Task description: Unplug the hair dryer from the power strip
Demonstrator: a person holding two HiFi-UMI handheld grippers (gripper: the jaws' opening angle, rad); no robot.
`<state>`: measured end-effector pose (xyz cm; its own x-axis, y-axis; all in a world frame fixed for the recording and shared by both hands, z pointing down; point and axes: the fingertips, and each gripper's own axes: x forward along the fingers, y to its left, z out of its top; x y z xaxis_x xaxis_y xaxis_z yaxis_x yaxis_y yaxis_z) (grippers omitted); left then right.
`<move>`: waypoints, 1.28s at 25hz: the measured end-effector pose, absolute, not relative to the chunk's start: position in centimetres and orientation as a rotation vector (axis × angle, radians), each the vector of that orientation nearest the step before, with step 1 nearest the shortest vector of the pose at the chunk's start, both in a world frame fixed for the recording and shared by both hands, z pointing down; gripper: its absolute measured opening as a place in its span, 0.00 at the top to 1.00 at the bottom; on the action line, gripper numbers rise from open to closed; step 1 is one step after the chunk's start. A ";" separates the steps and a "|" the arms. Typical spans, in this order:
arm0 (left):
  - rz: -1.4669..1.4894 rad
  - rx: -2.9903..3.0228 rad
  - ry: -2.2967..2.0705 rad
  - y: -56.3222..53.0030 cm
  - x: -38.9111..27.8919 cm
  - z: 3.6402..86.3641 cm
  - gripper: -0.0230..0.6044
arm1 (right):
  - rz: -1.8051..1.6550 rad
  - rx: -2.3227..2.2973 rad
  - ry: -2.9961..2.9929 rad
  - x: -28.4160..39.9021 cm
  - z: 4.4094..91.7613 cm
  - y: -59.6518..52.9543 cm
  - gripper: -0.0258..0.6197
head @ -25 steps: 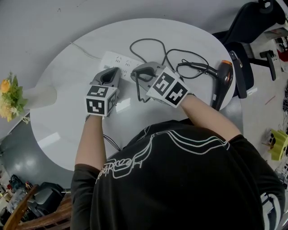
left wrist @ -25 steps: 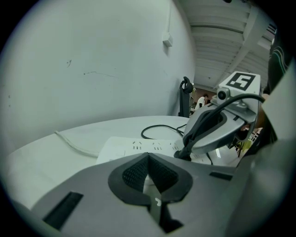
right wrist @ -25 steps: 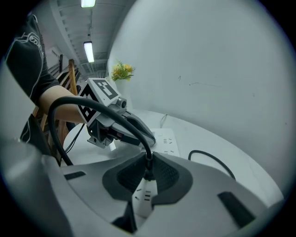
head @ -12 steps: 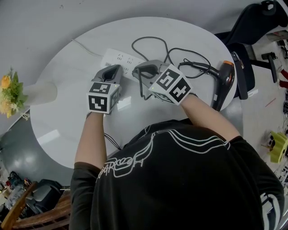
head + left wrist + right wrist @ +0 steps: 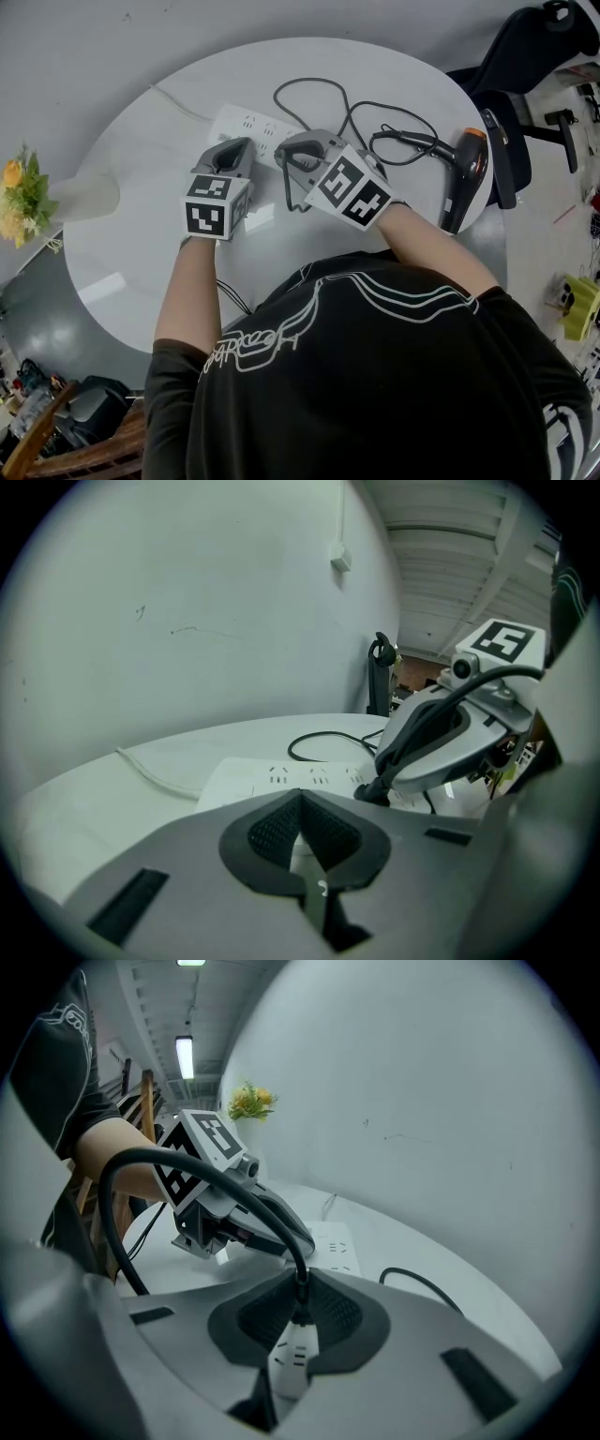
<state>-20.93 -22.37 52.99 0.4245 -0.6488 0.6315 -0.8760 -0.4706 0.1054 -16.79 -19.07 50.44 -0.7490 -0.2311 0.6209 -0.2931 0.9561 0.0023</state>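
Observation:
A white power strip (image 5: 246,124) lies on the round white table (image 5: 141,244). My left gripper (image 5: 239,142) is shut on the strip's near edge; in the left gripper view its pads (image 5: 272,834) pinch white plastic. My right gripper (image 5: 284,150) is shut on the black plug (image 5: 300,1299), which sits at the strip's right part (image 5: 373,790). Whether the plug is still in its socket is hidden. The black cord (image 5: 319,86) loops across the table to the black and orange hair dryer (image 5: 466,169) at the right edge.
The strip's own white cable (image 5: 173,103) runs off to the far left. A vase of yellow flowers (image 5: 19,202) stands off the table's left side. A black office chair (image 5: 525,56) is behind the table's right edge.

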 end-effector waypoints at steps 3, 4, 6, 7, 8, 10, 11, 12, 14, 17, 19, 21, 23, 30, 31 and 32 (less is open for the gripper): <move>0.733 2.256 -1.296 -22.4 -21.0 53.0 0.96 | 0.152 0.360 -2.447 -16.7 50.5 -19.1 0.92; 0.730 2.255 -1.291 -22.3 -21.0 53.0 0.96 | 0.183 0.361 -2.452 -16.6 50.5 -19.2 0.92; 0.720 2.256 -1.277 -22.3 -20.9 53.0 0.96 | 0.269 0.375 -2.471 -16.4 50.6 -19.6 0.92; 0.717 2.258 -1.270 -22.3 -20.9 53.0 0.96 | 0.317 0.384 -2.480 -16.3 50.6 -19.9 0.92; 0.717 2.259 -1.266 -22.3 -20.8 53.0 0.96 | 0.356 0.390 -2.486 -16.2 50.6 -20.0 0.92; 0.721 2.260 -1.273 -22.3 -20.8 52.9 0.96 | 0.381 0.395 -2.487 -16.1 50.6 -20.1 0.92; 0.723 2.260 -1.281 -22.3 -20.9 52.9 0.96 | 0.374 0.394 -2.486 -16.2 50.6 -20.1 0.92; 0.724 2.260 -1.287 -22.3 -20.9 53.0 0.96 | 0.361 0.392 -2.484 -16.2 50.6 -20.0 0.92; 0.729 2.260 -1.291 -22.3 -20.9 53.0 0.96 | 0.316 0.390 -2.478 -16.3 50.5 -19.9 0.92; 0.744 2.266 -1.289 -22.3 -20.8 53.0 0.96 | 0.220 0.368 -2.465 -16.6 50.4 -19.2 0.92; 0.751 2.268 -1.297 -22.3 -20.8 53.0 0.96 | 0.199 0.356 -2.459 -16.6 50.4 -19.0 0.92; 0.758 2.271 -1.304 -22.3 -20.8 53.0 0.96 | 0.211 0.361 -2.462 -16.5 50.5 -19.2 0.92; 0.754 2.270 -1.300 -22.3 -20.7 53.0 0.96 | 0.279 0.372 -2.474 -16.3 50.5 -19.6 0.92; 0.749 2.266 -1.277 -22.5 -20.7 53.0 0.96 | 0.474 0.406 -2.509 -15.9 50.5 -20.5 0.92; 0.748 2.265 -1.279 -22.5 -20.7 53.0 0.96 | 0.453 0.406 -2.507 -15.9 50.5 -20.4 0.92; 0.749 2.265 -1.280 -22.5 -20.7 53.0 0.96 | 0.421 0.403 -2.503 -16.0 50.4 -20.3 0.92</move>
